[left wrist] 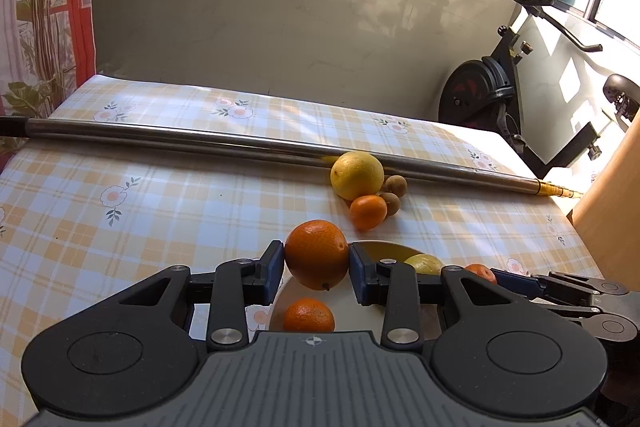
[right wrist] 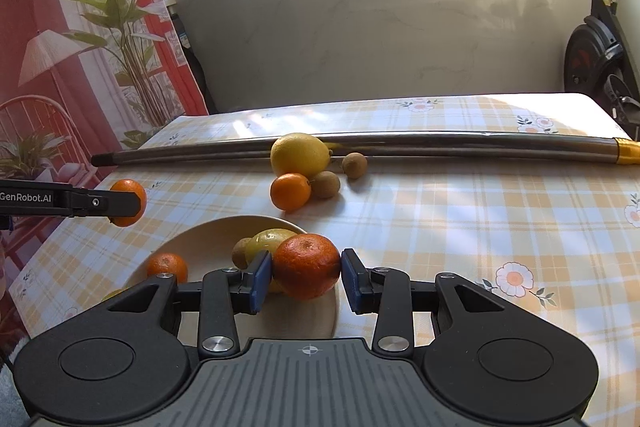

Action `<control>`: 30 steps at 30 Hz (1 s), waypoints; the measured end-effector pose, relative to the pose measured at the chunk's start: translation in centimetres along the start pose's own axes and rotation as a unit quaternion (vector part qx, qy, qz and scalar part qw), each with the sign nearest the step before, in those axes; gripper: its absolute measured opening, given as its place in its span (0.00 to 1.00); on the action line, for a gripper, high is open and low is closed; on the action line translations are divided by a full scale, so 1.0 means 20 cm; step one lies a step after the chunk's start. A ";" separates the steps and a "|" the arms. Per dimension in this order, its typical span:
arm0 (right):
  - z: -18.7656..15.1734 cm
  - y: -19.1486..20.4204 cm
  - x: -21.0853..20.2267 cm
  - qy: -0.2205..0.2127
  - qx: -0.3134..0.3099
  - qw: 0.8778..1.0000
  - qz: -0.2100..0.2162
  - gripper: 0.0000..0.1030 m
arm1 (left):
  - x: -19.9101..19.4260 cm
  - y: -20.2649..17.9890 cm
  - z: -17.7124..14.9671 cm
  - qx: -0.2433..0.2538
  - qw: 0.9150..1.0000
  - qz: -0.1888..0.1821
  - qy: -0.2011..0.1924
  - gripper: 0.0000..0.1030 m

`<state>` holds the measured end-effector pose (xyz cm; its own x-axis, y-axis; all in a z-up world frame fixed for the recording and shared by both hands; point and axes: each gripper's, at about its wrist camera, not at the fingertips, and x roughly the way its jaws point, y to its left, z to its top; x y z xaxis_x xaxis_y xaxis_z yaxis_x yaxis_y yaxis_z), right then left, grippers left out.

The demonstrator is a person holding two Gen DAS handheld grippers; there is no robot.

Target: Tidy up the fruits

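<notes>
Left hand-held gripper (left wrist: 317,261) pinching an orange (left wrist: 316,254), right hand-held gripper (right wrist: 306,277) pinching a mandarin (right wrist: 307,265), plate (right wrist: 208,239) holding tangerine (right wrist: 167,267), lemon (right wrist: 266,241)

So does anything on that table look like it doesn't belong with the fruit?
Yes: a long shiny metal pole with a gold tip lies across the checked floral tablecloth, touching the big yellow citrus fruit. It is no fruit.

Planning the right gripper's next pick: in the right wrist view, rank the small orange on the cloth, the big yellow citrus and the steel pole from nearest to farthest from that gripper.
1. Small orange, ahead on the checked cloth, slightly left.
2. Big yellow citrus, just behind it.
3. Steel pole, lying across the back.
</notes>
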<state>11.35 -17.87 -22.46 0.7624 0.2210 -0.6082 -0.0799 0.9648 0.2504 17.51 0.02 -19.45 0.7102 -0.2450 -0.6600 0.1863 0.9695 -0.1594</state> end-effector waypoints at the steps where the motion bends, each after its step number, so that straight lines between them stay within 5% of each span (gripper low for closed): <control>1: 0.00 0.01 0.00 0.003 -0.003 1.000 0.002 0.34 | 0.01 -0.01 0.00 0.001 1.000 -0.003 0.002 0.36; 30: -0.02 0.03 0.13 0.035 -0.014 0.999 0.010 0.34 | 0.26 -0.09 -0.03 0.078 0.995 -0.009 0.061 0.36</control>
<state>13.14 -16.66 -24.17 0.7136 0.2490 -0.6548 -0.1135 0.9635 0.2426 20.39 -3.03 -22.96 0.6197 -0.2501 -0.7439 0.3079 0.9493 -0.0627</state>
